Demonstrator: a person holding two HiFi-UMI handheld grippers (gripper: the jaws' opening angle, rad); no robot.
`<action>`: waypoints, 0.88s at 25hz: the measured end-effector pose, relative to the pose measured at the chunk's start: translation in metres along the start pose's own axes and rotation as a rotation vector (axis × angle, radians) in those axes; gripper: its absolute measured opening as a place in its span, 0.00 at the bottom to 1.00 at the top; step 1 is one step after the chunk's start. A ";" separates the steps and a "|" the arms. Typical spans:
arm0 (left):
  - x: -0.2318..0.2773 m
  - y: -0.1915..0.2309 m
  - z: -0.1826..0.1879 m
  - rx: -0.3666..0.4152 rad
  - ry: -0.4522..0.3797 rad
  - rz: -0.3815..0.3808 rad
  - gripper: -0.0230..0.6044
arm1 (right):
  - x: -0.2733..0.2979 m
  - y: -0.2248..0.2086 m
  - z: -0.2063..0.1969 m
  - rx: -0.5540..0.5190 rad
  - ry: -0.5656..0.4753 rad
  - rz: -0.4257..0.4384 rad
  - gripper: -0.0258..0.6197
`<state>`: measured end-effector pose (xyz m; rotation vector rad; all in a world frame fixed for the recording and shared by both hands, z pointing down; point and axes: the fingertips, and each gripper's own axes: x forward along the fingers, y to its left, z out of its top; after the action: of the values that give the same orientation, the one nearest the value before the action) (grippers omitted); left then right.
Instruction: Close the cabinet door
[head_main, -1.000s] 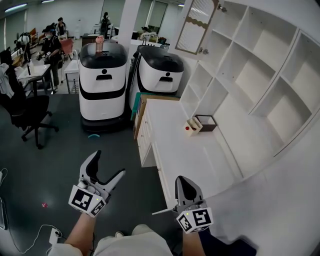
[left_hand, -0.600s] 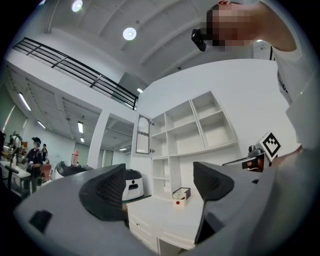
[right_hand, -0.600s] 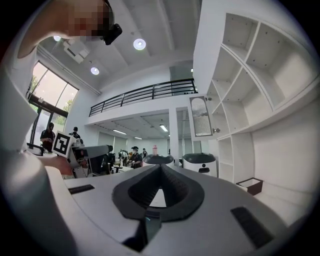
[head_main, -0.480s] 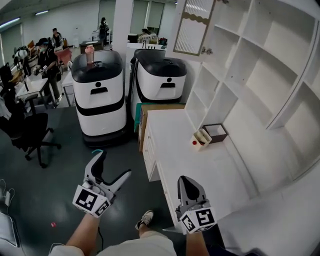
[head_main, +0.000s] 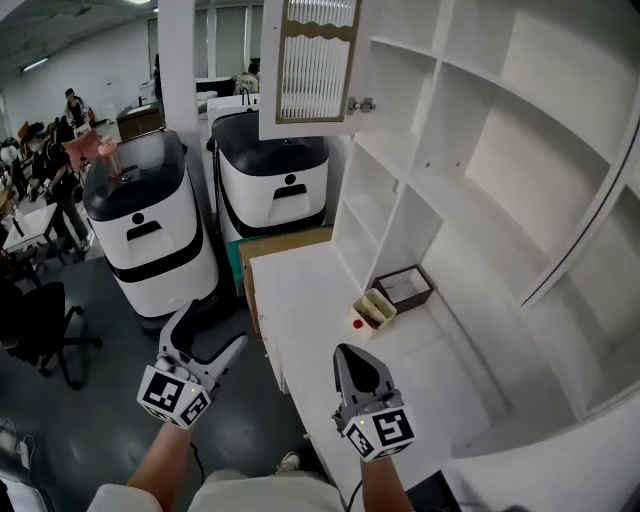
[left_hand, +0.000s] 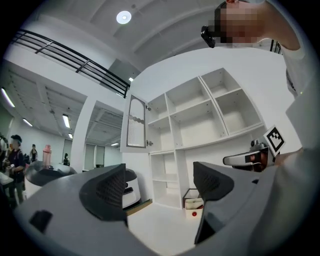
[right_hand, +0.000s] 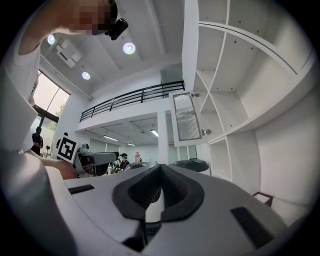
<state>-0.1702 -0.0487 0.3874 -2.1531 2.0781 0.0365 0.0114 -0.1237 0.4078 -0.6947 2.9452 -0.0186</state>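
Note:
The cabinet door (head_main: 316, 66), white-framed with ribbed glass, stands swung open at the top of the white shelf unit (head_main: 500, 170), a small knob (head_main: 362, 104) at its lower right corner. The left gripper view shows the door (left_hand: 135, 123) far ahead, as does the right gripper view (right_hand: 187, 116). My left gripper (head_main: 207, 325) hangs open over the floor, left of the counter. My right gripper (head_main: 358, 372) is shut with nothing in it, low over the counter's front edge. Both are well below the door.
A white counter (head_main: 330, 330) carries a small dark tray (head_main: 403, 288) and a cream box with a red item (head_main: 371, 309). Two white-and-black robot carts (head_main: 160, 225) stand behind the counter's end. Chairs and people are at far left.
The view has swung right and up, bringing the shelves and open door closer. Both grippers have shifted toward the counter; the right one is now over its front edge.

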 end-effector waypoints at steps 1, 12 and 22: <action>0.012 0.005 -0.001 -0.002 -0.002 -0.001 0.68 | 0.007 -0.006 0.001 -0.001 0.000 -0.004 0.03; 0.148 0.088 -0.017 -0.052 -0.066 -0.074 0.68 | 0.091 -0.055 -0.008 -0.043 0.036 -0.092 0.03; 0.292 0.207 -0.009 -0.048 -0.151 -0.140 0.68 | 0.211 -0.077 -0.007 -0.087 0.053 -0.166 0.03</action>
<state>-0.3647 -0.3452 0.3424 -2.2416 1.8588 0.2276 -0.1429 -0.2871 0.3942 -0.9637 2.9447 0.0780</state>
